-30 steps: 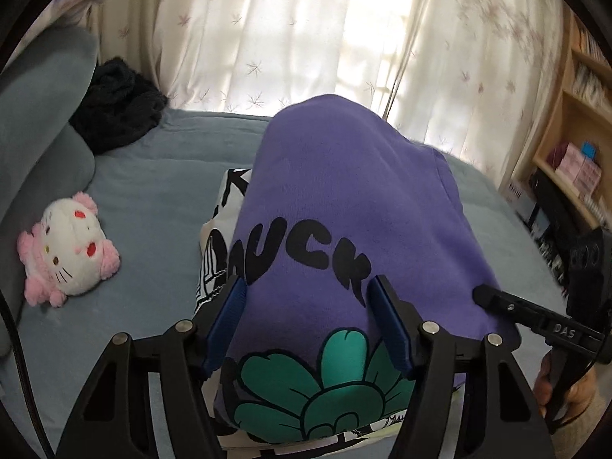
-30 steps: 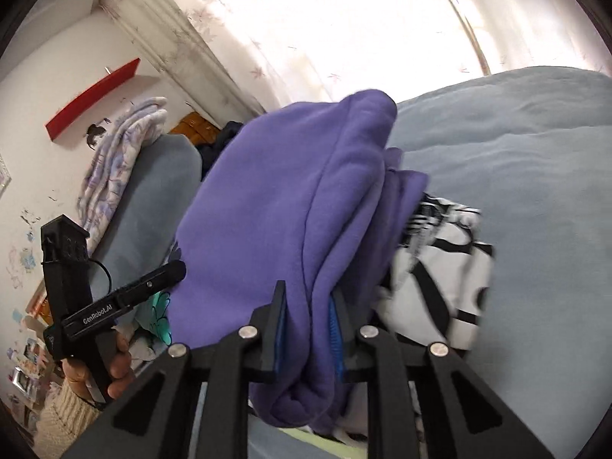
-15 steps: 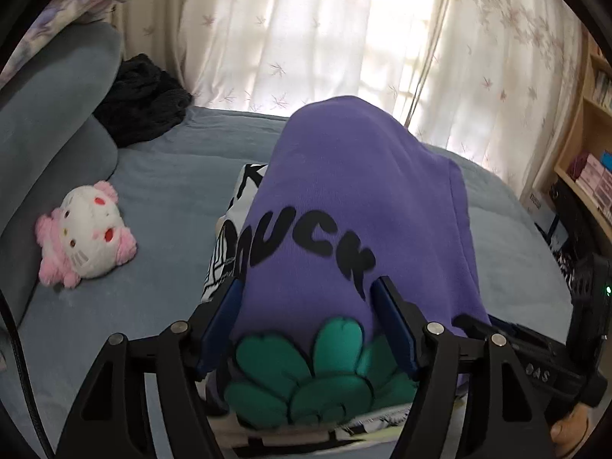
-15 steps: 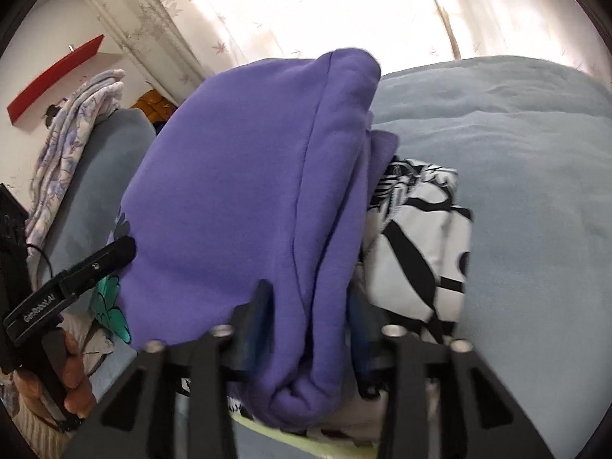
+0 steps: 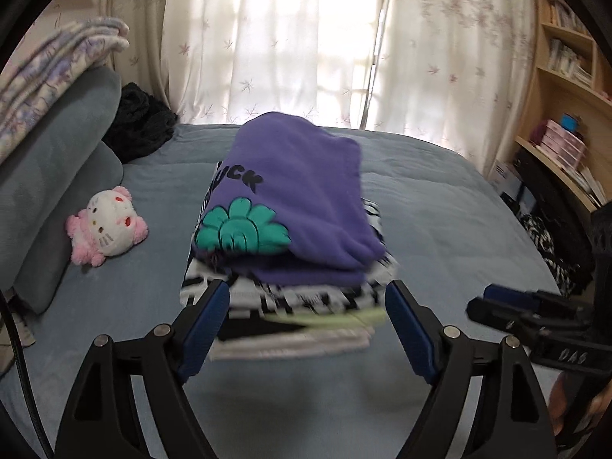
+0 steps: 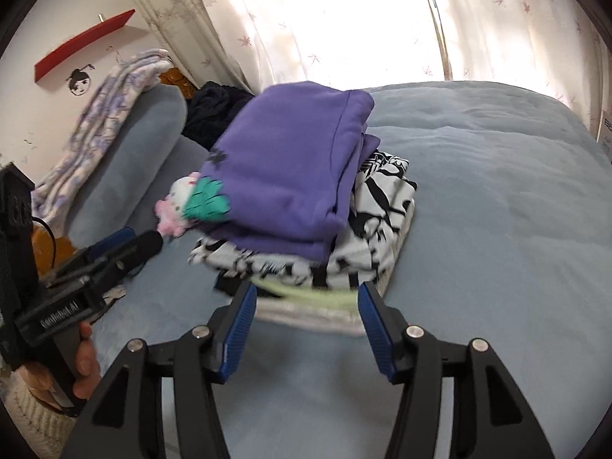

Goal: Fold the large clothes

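A folded purple sweatshirt (image 5: 302, 195) with a green flower print lies on top of a stack of folded clothes on the blue bed (image 5: 440, 210). Under it are a black-and-white patterned garment (image 5: 290, 294) and paler folded pieces. My left gripper (image 5: 306, 310) is open and empty, just in front of the stack. In the right wrist view the sweatshirt (image 6: 290, 168) tops the same stack, with the patterned garment (image 6: 378, 206) below. My right gripper (image 6: 304, 306) is open and empty, near the stack's front edge. The left gripper (image 6: 122, 248) shows at the left there.
A pink-and-white plush toy (image 5: 105, 225) lies left of the stack beside grey cushions (image 5: 49, 176). A dark garment (image 5: 141, 122) sits at the back left. Curtains hang behind the bed. Wooden shelves (image 5: 566, 114) stand at the right. A folded blanket (image 6: 111, 107) lies on the cushions.
Both grippers have let go of the purple sweatshirt, opened wide and pulled back. The sweatshirt now rests on the stack.
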`<state>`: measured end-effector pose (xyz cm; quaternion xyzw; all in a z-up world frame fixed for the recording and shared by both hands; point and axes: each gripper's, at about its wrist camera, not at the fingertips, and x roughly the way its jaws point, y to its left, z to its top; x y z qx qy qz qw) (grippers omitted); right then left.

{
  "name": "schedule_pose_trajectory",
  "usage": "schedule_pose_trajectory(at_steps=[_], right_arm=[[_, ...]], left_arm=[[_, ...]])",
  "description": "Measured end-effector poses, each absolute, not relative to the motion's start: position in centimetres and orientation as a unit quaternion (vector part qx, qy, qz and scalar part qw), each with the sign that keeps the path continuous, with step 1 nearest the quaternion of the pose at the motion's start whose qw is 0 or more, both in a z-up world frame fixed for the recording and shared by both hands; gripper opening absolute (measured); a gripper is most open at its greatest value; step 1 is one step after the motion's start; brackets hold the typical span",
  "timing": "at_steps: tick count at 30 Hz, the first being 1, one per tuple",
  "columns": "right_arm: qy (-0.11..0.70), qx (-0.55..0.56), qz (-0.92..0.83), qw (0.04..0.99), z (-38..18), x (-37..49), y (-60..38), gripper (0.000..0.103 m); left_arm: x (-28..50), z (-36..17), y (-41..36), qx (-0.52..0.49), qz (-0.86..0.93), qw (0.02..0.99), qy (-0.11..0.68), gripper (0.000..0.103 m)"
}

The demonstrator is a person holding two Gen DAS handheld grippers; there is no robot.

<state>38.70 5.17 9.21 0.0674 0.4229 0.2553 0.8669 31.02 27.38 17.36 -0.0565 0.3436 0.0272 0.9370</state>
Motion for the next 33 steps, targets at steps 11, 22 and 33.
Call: schedule_pose_trajectory(at_steps=[11,22,33], right_arm=[[0.381,0.039,0.261,0.886,18.5,22.7,-1.6,0.063],[0.389,0.004,0.267,0.882,17.0,11.7,-5.5,0.067],[0.390,0.009,0.175,0.904,9.2,5.2,-10.3,0.068]], left_arm=[[15.5,22.7,20.1,-0.035,0.008,0.938,0.344,0.089],[5.0,22.6,14.2,-0.045,-0.040,0.940,0.337,0.091],[1.3,12.2,9.3,-0.056,-0.013,0.936,0.347,0.097]])
